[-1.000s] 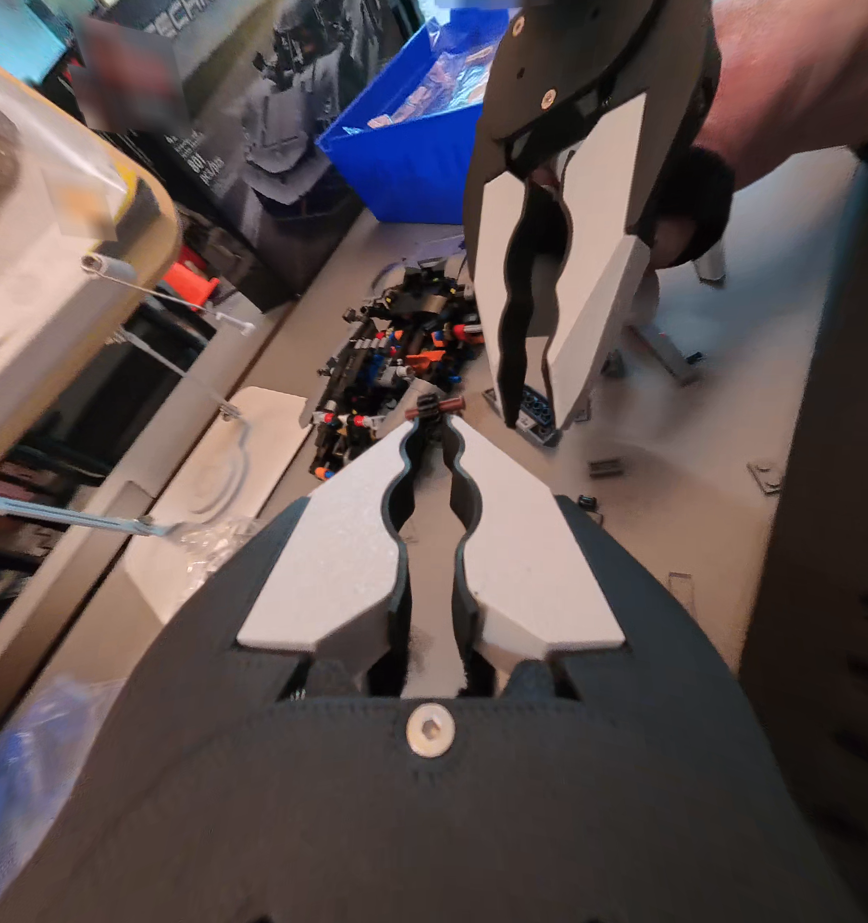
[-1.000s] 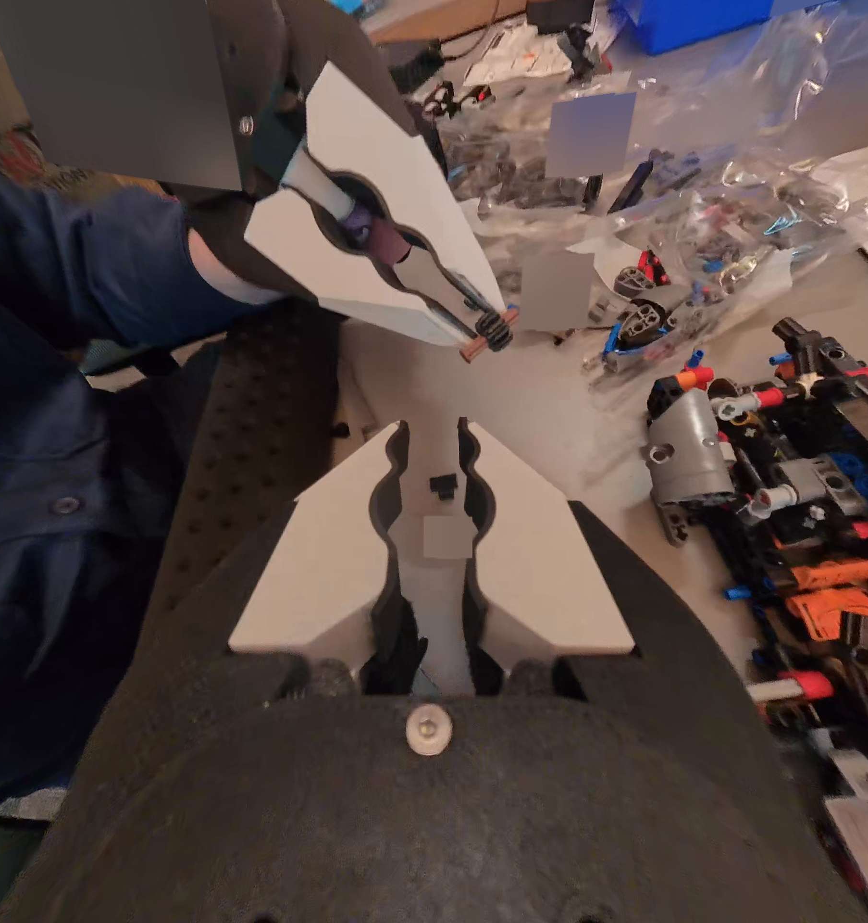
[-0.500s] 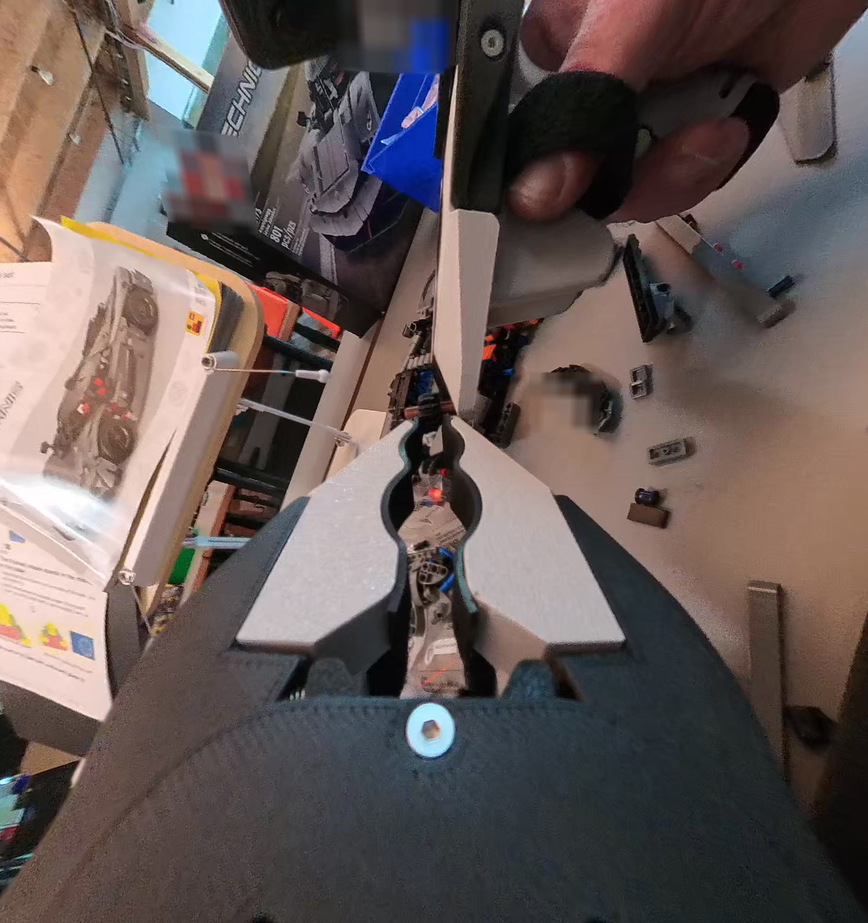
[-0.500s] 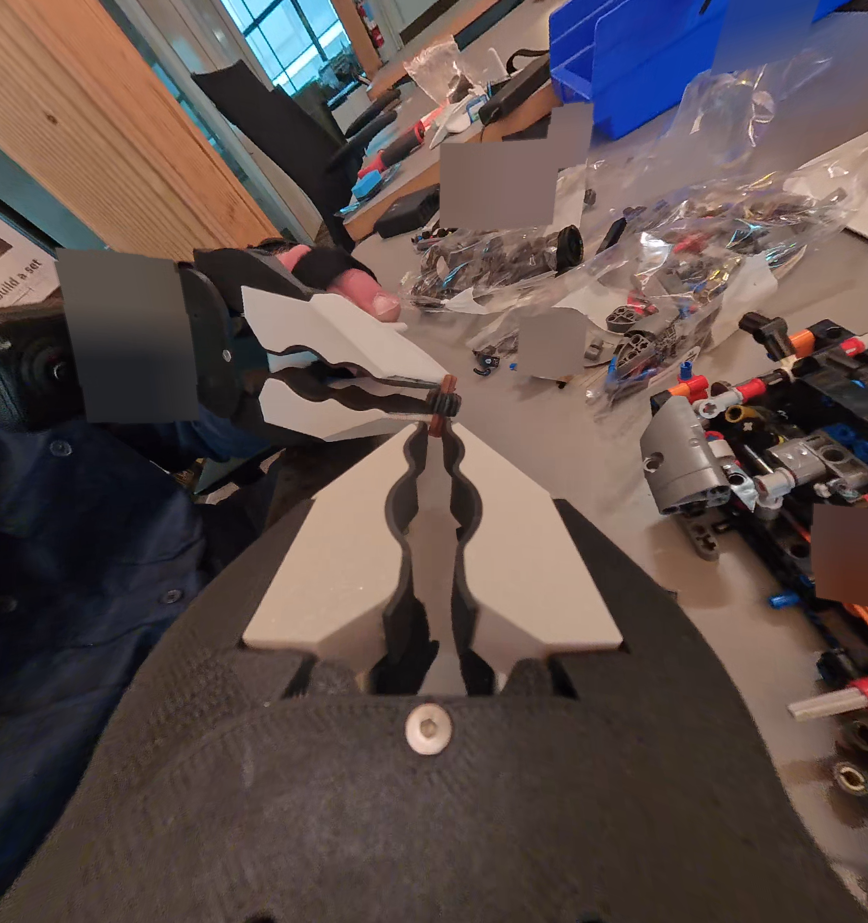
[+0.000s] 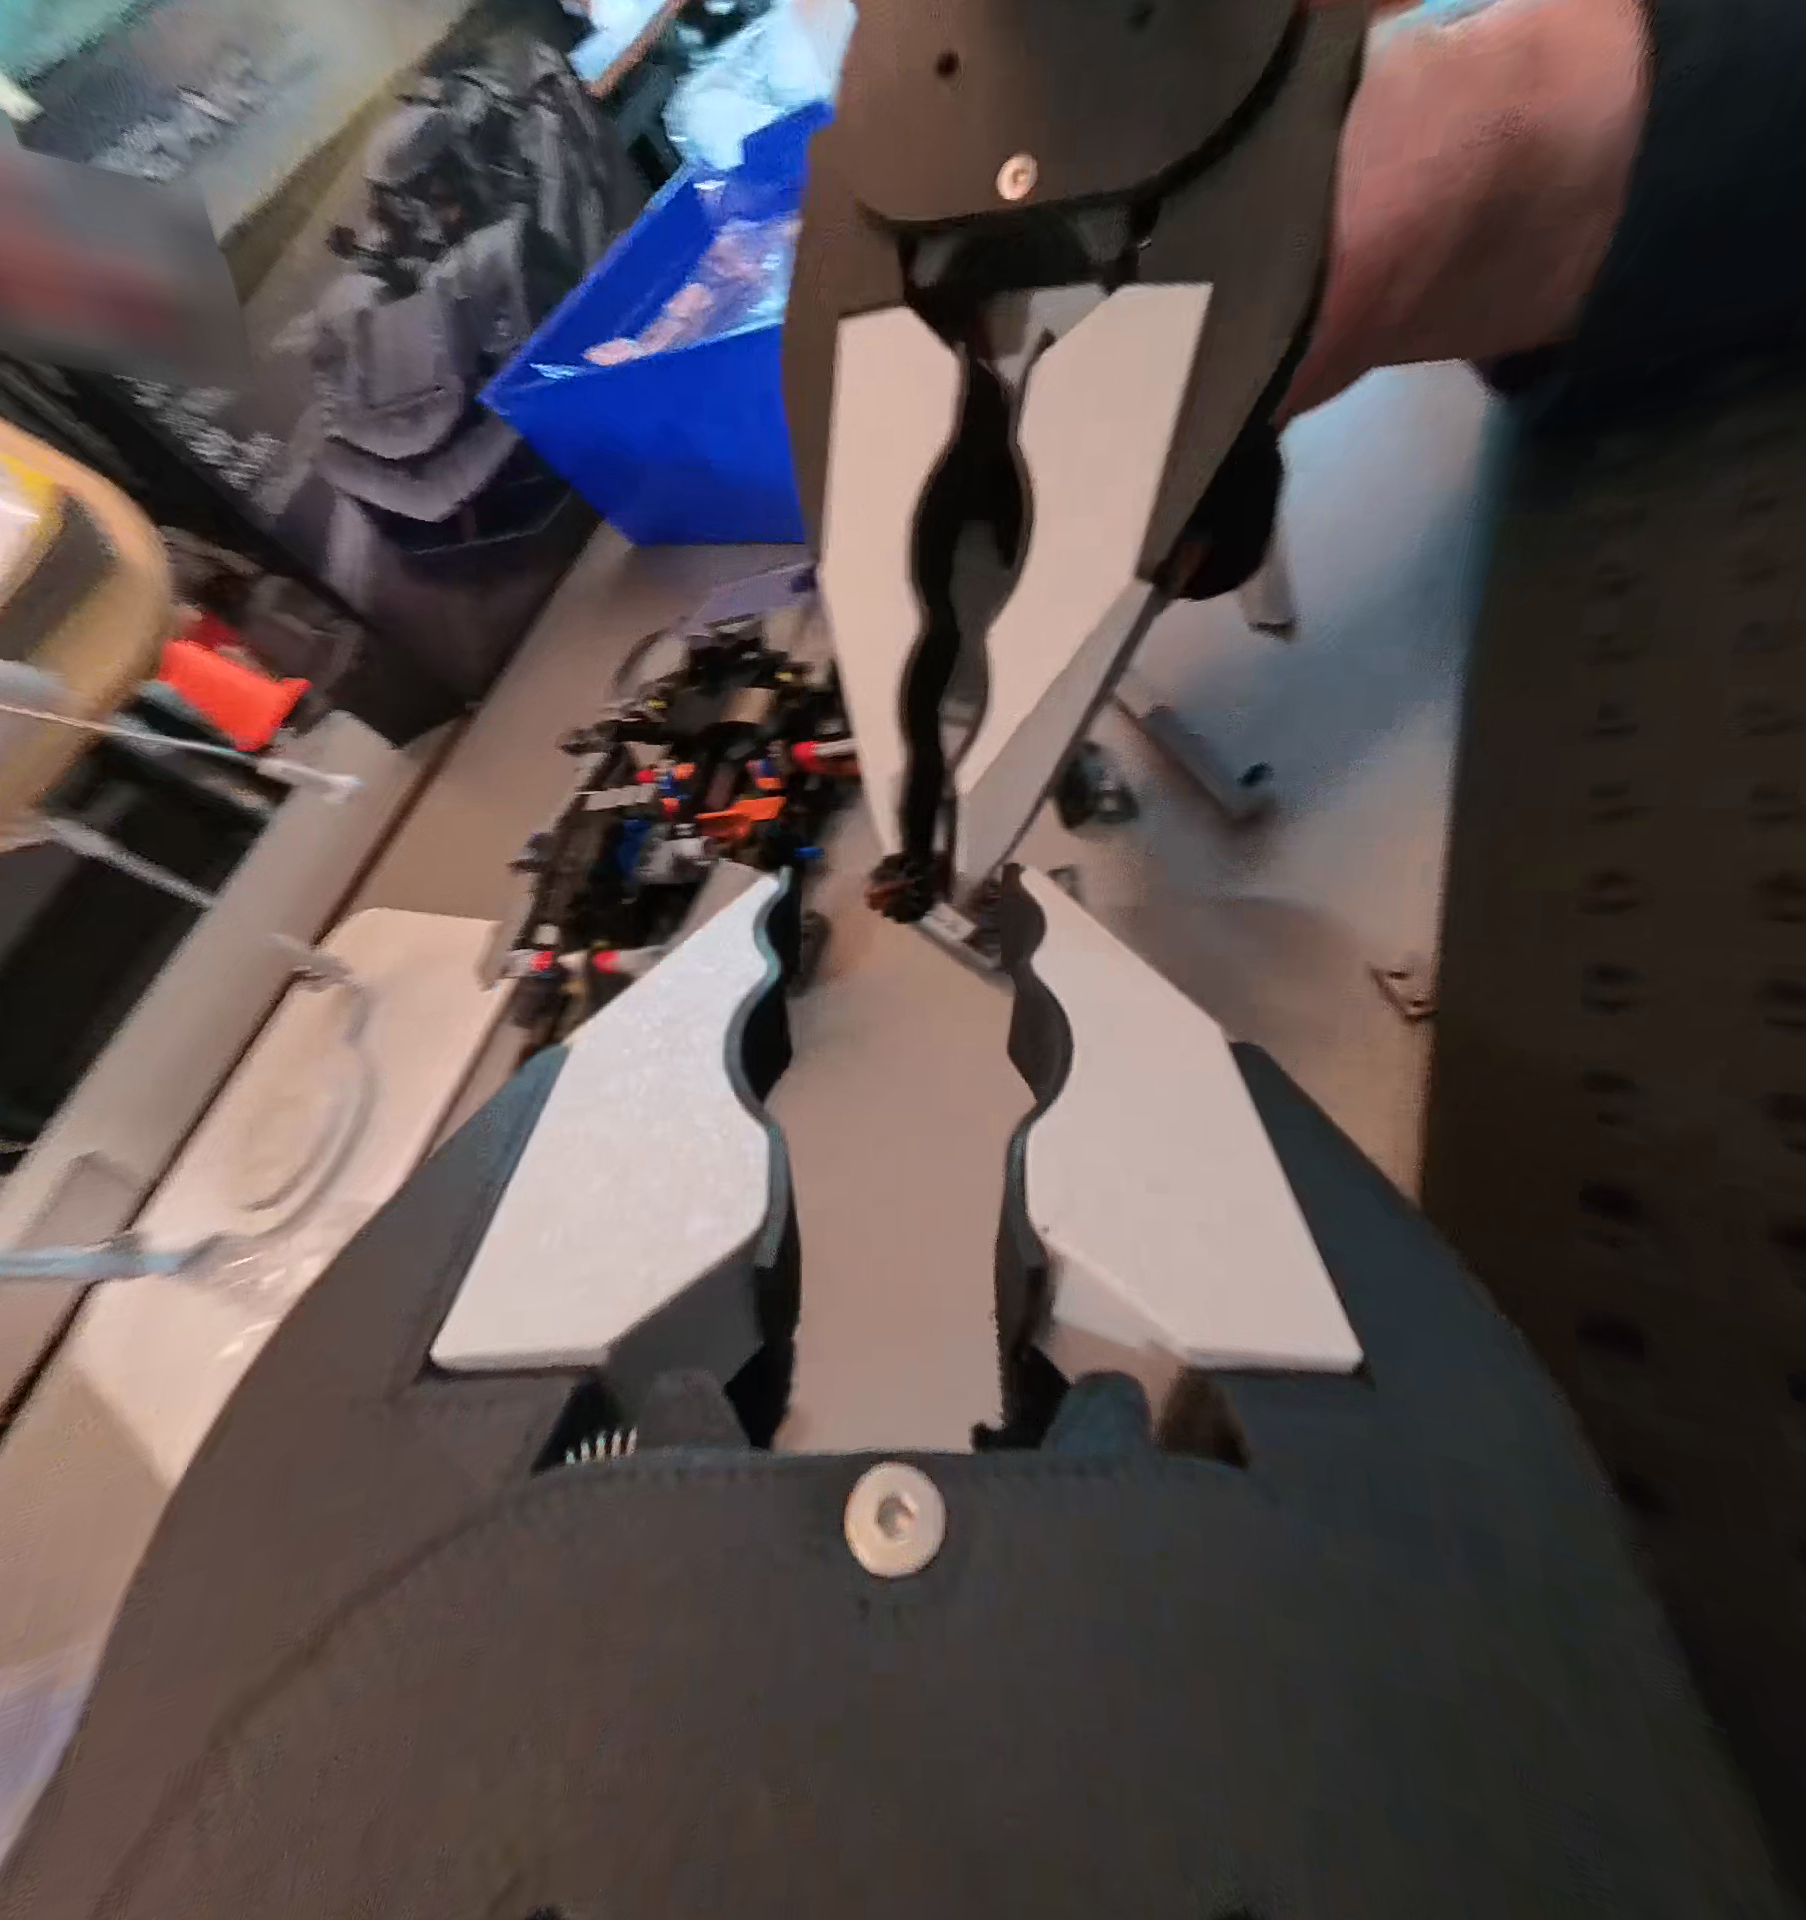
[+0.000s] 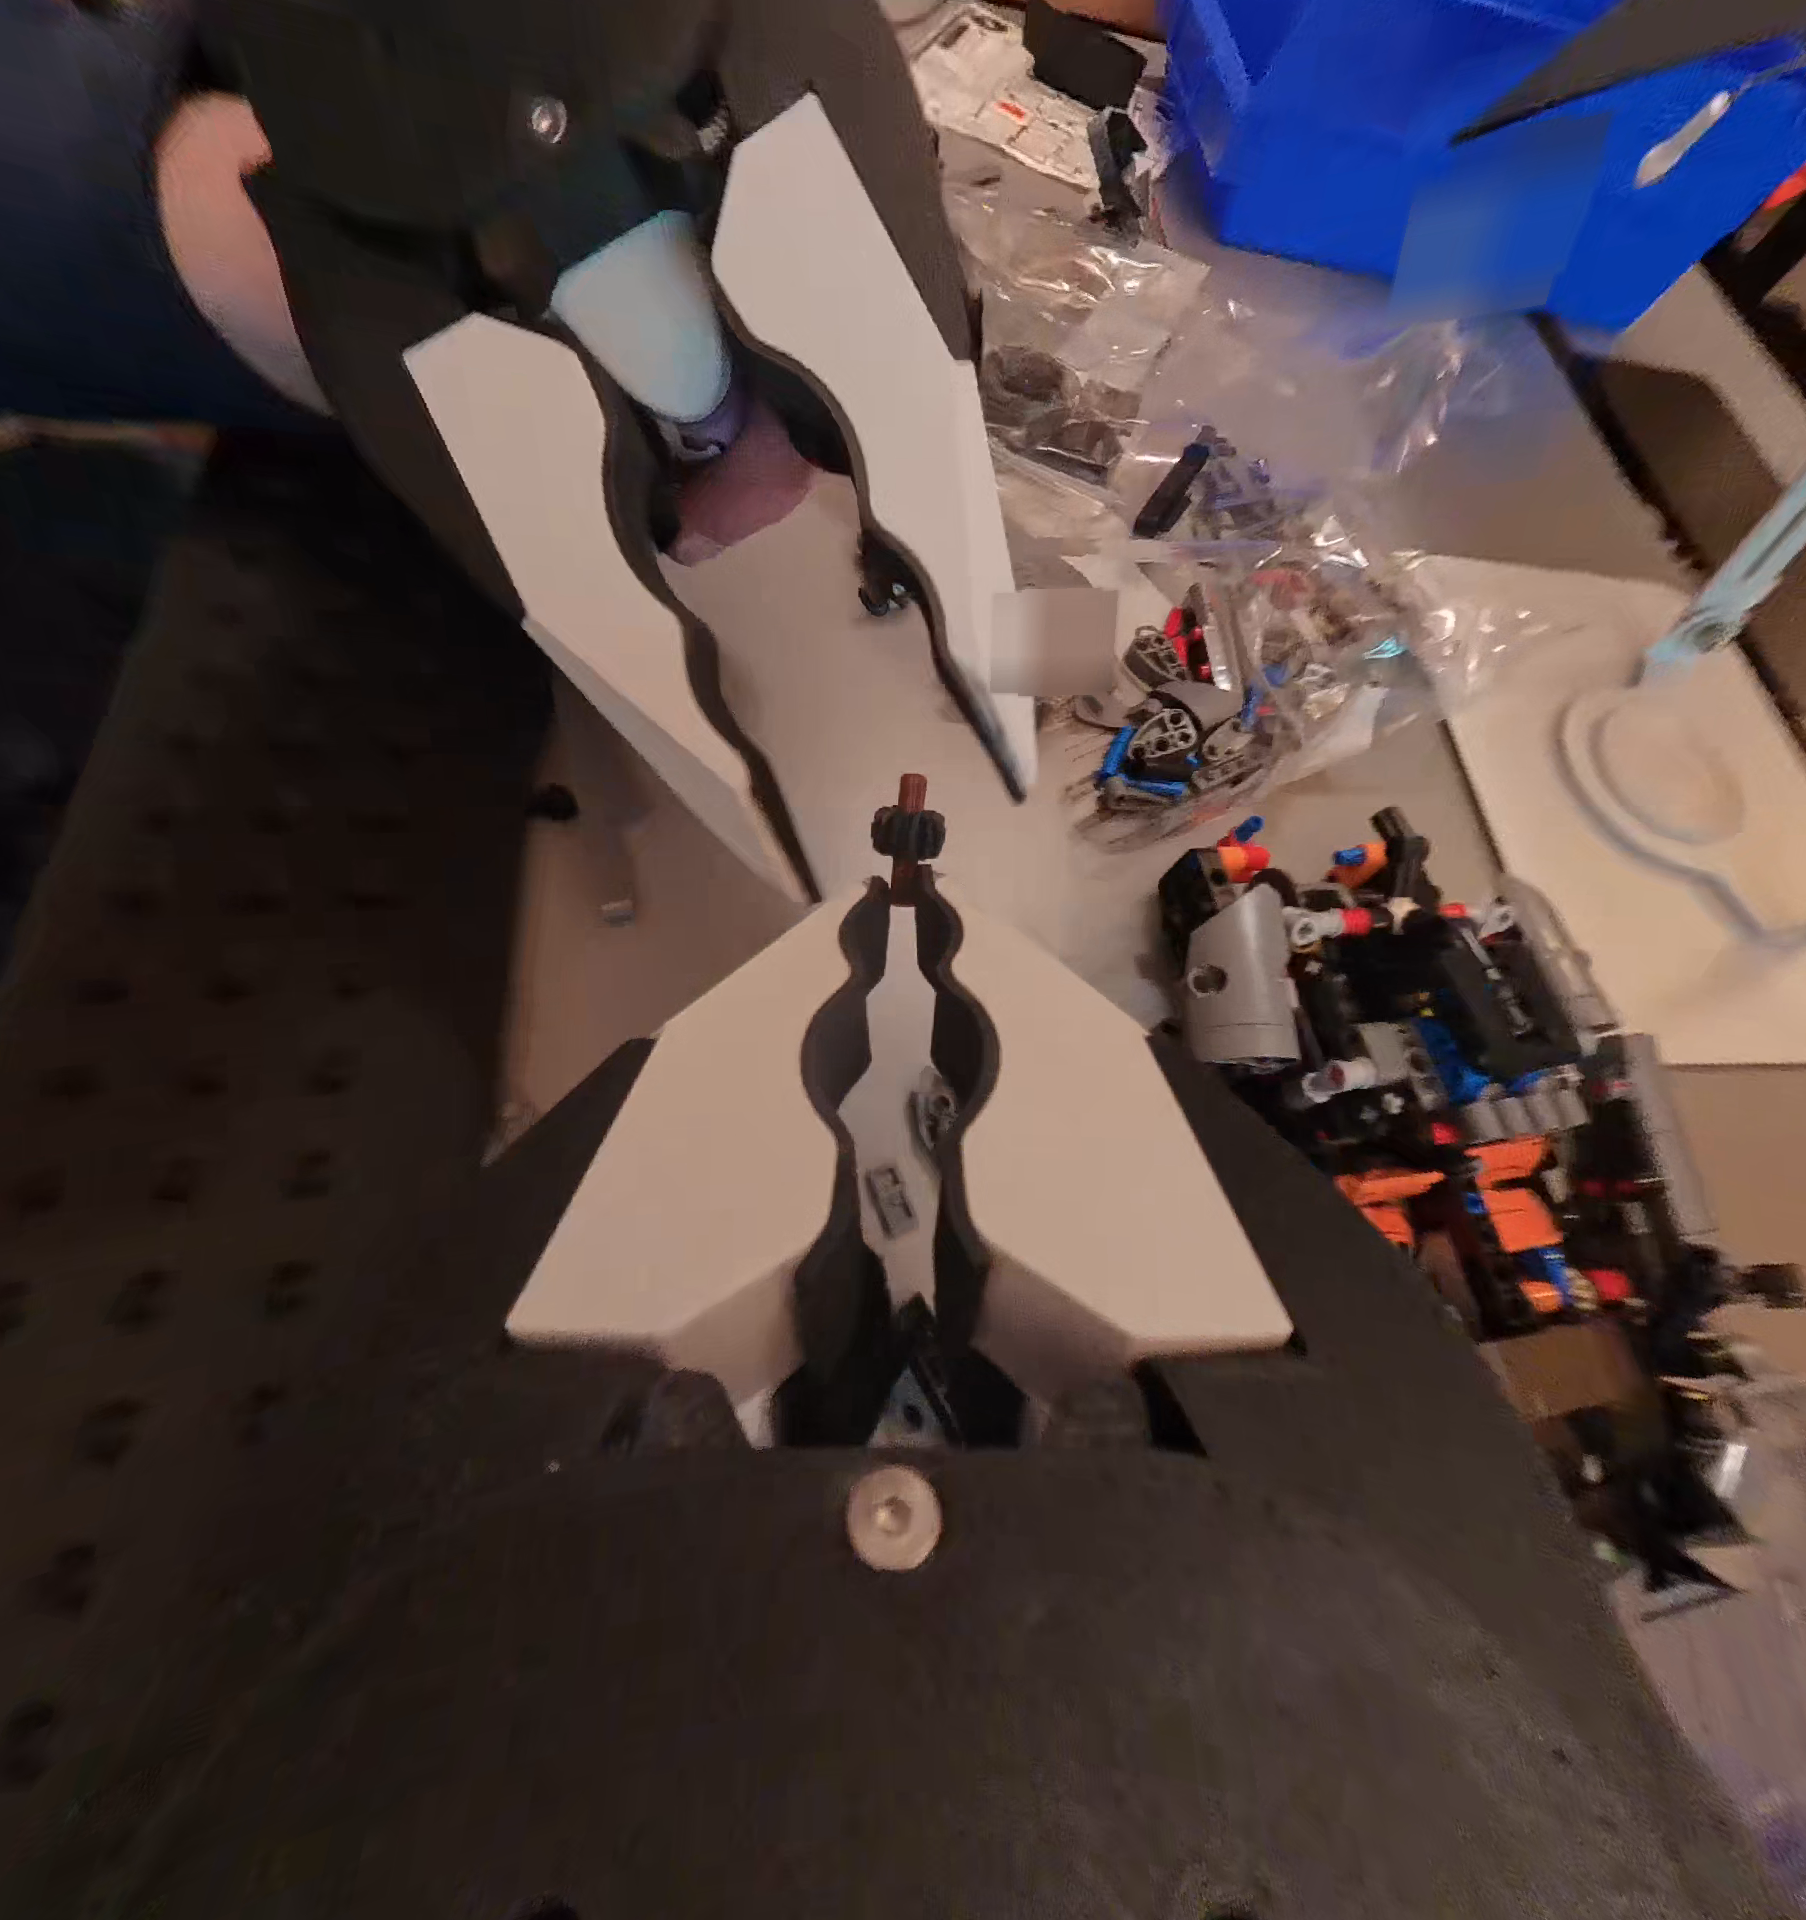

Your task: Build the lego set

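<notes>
My right gripper (image 6: 904, 899) is shut on the end of a short brown axle carrying a small black gear (image 6: 907, 831), held above the grey table. My left gripper (image 5: 904, 899) is open and empty, its tips on either side of that gear (image 5: 904, 888). In the left wrist view the right gripper (image 5: 946, 868) reaches down from above with the axle at its tip. In the right wrist view the left gripper's white fingers (image 6: 587, 582) are spread apart around the axle. The part-built black, grey and orange Lego car chassis (image 6: 1450, 1091) lies on the table to the right and also shows in the left wrist view (image 5: 691, 800).
Clear bags of parts (image 6: 1242, 520) and a blue bin (image 6: 1398, 135) lie beyond the chassis. A black perforated mat (image 6: 255, 935) covers the left side. Small grey pieces (image 6: 888, 1195) lie under my right gripper. A white stand base (image 6: 1657, 810) sits at the right. Less than 4 cm separates the two grippers' tips.
The axle with the gear passed from my left gripper to my right. The left was shut on it and has opened; the right was open and has shut on it.
</notes>
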`<state>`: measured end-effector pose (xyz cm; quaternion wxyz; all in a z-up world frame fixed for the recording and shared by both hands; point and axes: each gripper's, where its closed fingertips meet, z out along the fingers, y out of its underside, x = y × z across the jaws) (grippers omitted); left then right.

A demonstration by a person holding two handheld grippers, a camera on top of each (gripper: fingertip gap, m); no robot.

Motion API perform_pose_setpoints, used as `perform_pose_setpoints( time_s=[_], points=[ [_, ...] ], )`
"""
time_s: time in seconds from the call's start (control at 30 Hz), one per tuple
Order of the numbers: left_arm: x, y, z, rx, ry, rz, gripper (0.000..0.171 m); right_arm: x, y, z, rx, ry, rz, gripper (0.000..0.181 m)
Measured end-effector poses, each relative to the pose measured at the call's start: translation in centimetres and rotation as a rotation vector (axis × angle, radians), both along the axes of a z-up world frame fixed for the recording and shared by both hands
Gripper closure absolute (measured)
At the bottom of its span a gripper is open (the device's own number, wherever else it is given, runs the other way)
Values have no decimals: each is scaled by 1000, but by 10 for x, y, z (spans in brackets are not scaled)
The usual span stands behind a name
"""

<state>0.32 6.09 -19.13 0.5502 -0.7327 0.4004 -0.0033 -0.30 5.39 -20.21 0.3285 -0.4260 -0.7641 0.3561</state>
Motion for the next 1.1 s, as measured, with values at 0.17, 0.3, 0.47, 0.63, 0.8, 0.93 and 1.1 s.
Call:
perform_pose_setpoints(
  time_s=[0.17, 0.3, 0.47, 0.63, 0.8, 0.93, 1.1],
  points=[
    [10, -8, -18, -114, -7, -77, 153, 2, -9, -7, 122, -1, 45, 178],
    [7, -8, -20, -105, 29, -67, 155, 2, -8, -7, 143, 3, 36, 178],
    [4, -10, -23, -143, 25, -59, 162, 3, -8, -9, 187, -2, 26, 178],
    [3, -14, -21, -173, -33, -67, 162, 5, -6, -13, 202, -21, 23, 179],
    [-22, -15, 2, -123, -157, -25, 163, 11, 0, -23, 173, -59, 23, 179],
    [-23, -11, -4, -116, -108, 14, 162, 11, 15, -26, 169, -78, -31, 179],
    [-54, -14, -15, -153, -94, 113, 162, 11, 11, -24, 123, -66, -12, 179]
  ],
)
